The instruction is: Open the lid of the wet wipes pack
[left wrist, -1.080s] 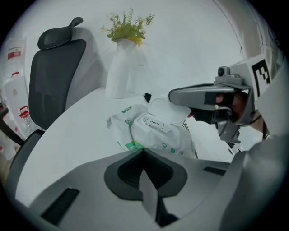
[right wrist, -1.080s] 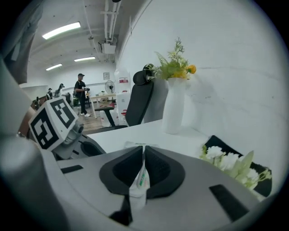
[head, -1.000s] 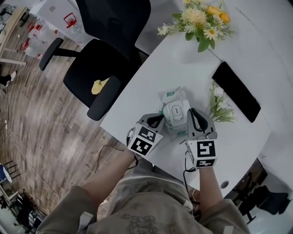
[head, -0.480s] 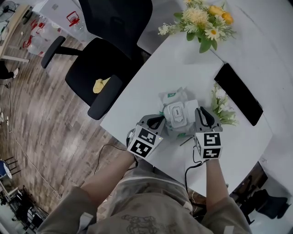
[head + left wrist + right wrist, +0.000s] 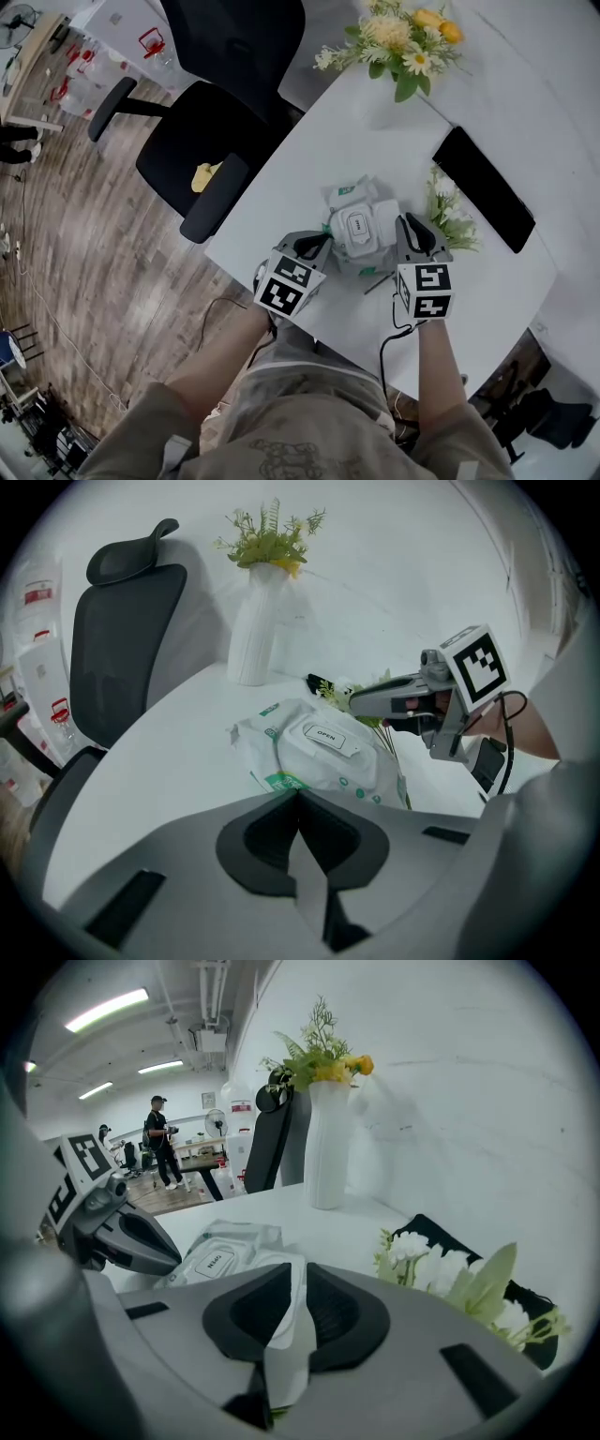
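Head view, looking steeply down: a white table point(image 5: 375, 131) with a wet wipes pack point(image 5: 364, 246) lying flat near its front edge, between two hand-held grippers. The pack's white lid point(image 5: 360, 226) faces up and is closed; the left gripper view shows the word OPEN printed on it. The left gripper point(image 5: 323, 242) points at the pack's near left edge, with its tip just beside the wrapper. In the left gripper view its dark pads are pressed together with nothing between them, and the pack's green-printed edge lies right beyond them. The right gripper point(image 5: 406, 225) sits at the pack's right edge. In the right gripper view its pads are drawn almost together on a narrow strip of the white wrapper, which runs up into the body of the pack. Just to the right of the pack lies a loose spray of white flowers point(image 5: 448, 217), and beyond it a flat black device point(image 5: 483, 187). At the far side of the table stands a white vase of yellow and white flowers point(image 5: 398, 37). A black office chair point(image 5: 202, 141) is on the wooden floor to the left of the table – something yellow and crumpled point(image 5: 204, 175) rests on its seat. In the right gripper view, a person point(image 5: 164, 1143) stands far off in the room.
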`<state>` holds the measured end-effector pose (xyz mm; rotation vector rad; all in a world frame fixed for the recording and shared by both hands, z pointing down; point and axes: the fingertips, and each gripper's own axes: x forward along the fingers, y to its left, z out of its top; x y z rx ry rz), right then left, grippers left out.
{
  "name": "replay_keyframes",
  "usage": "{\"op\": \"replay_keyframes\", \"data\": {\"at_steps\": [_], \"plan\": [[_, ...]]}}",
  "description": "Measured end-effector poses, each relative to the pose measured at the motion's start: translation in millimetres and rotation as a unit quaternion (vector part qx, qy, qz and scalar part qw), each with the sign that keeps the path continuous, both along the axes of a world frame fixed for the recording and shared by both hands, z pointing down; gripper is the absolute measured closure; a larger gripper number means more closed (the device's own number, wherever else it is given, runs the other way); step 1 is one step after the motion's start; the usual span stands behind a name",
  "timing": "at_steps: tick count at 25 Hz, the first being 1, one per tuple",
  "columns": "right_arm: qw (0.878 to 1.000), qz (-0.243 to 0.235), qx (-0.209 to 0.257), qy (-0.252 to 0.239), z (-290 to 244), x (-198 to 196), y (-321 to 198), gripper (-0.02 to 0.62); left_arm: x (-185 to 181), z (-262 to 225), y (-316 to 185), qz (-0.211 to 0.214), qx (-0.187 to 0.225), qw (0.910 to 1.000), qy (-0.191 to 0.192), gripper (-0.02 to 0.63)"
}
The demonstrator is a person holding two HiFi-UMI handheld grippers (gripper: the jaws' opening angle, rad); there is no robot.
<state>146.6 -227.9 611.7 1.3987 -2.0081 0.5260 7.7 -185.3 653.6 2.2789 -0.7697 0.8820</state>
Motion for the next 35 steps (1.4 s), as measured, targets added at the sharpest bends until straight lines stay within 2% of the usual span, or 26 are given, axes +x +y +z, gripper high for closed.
{"op": "replay_keyframes", "data": {"at_steps": [9,13,16,23,29,35], "plan": [[0.996,0.004,0.062,-0.068,-91.5,-5.9,5.4,0.525,-14.7,-66.6,-13.9,-0.010,0.059,0.9982,0.004,0.589],[0.993,-0.008,0.089,-0.083,-135.1,-11.0,12.8,0.531,-19.6,-112.5,-20.2,-0.029,0.098,0.9944,0.025,0.589],[0.990,-0.021,0.107,-0.086,-166.9,-16.7,22.1,0.534,-26.1,-148.9,-22.9,-0.043,0.132,0.9896,0.039,0.589],[0.981,-0.045,0.154,-0.109,-242.0,-36.0,50.2,0.538,-35.7,-231.2,-15.6,-0.044,0.199,0.9772,0.061,0.589],[0.966,-0.070,0.214,-0.124,-307.5,-47.8,72.9,0.541,-43.1,-297.1,-3.9,-0.045,0.248,0.9632,0.092,0.589],[0.951,-0.048,0.283,-0.112,-357.9,-40.5,93.6,0.549,-44.7,-341.5,11.1,-0.028,0.292,0.9504,0.104,0.589]]}}
